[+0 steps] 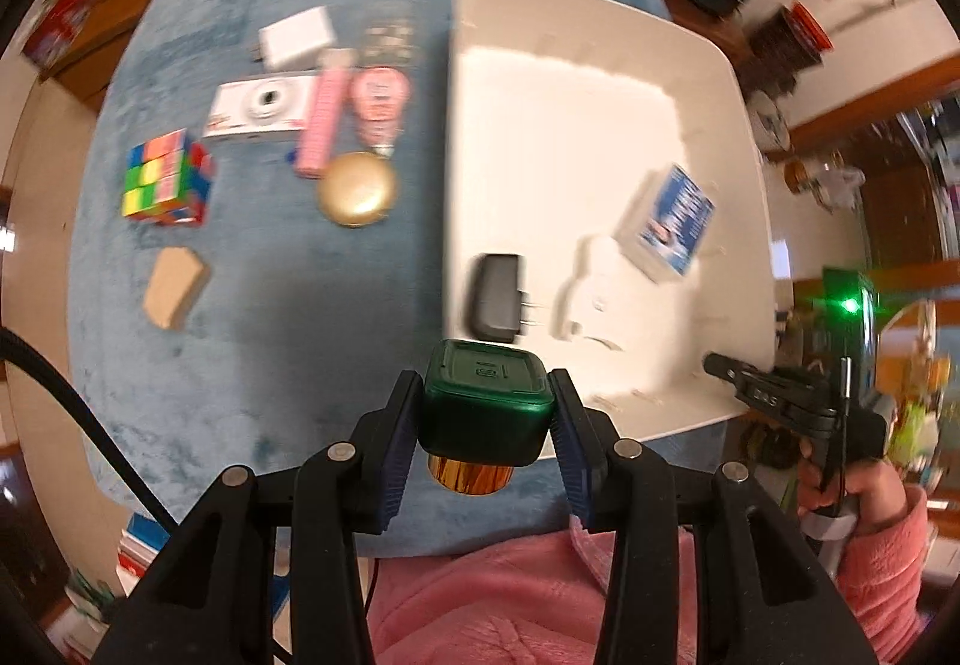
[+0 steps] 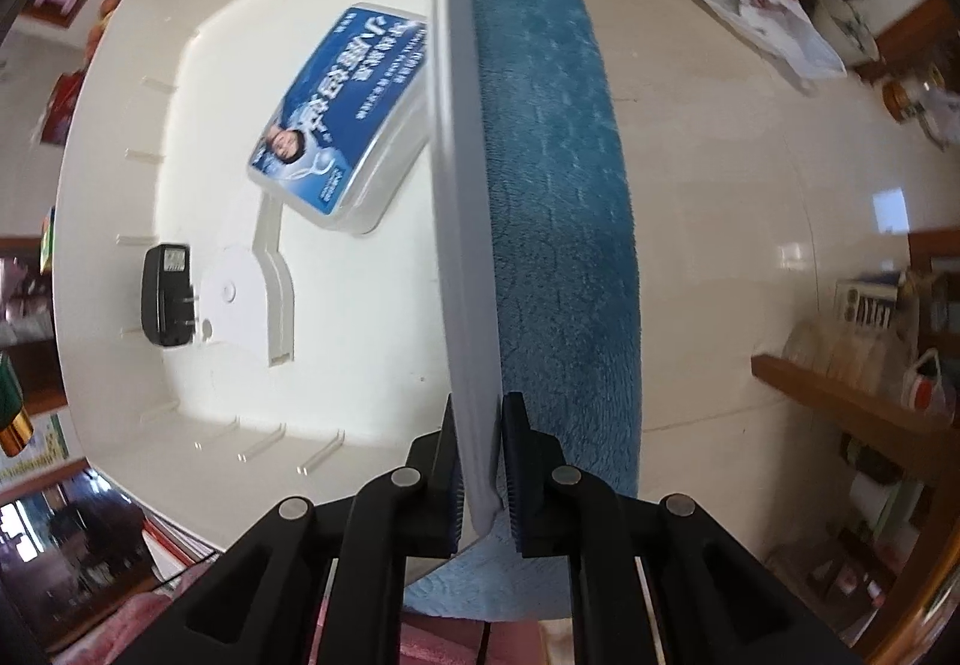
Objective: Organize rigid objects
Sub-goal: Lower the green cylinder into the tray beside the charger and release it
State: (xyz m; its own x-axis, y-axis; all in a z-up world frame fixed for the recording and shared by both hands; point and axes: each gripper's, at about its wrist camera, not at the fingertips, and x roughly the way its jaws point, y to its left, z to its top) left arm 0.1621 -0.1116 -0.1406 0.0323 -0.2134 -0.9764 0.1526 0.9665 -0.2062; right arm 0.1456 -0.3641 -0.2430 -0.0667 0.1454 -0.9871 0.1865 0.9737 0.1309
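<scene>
Inside white bin (image 2: 120, 137), blue-labelled box (image 2: 336, 113) bears unreadable print.

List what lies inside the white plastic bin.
Inside the white plastic bin: a black plug adapter and a blue-labelled clear box. Whatever lies beneath the box is hidden.

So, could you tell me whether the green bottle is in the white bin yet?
Not yet: the green bottle is clamped in the left tool, outside the bin's rim.
</scene>
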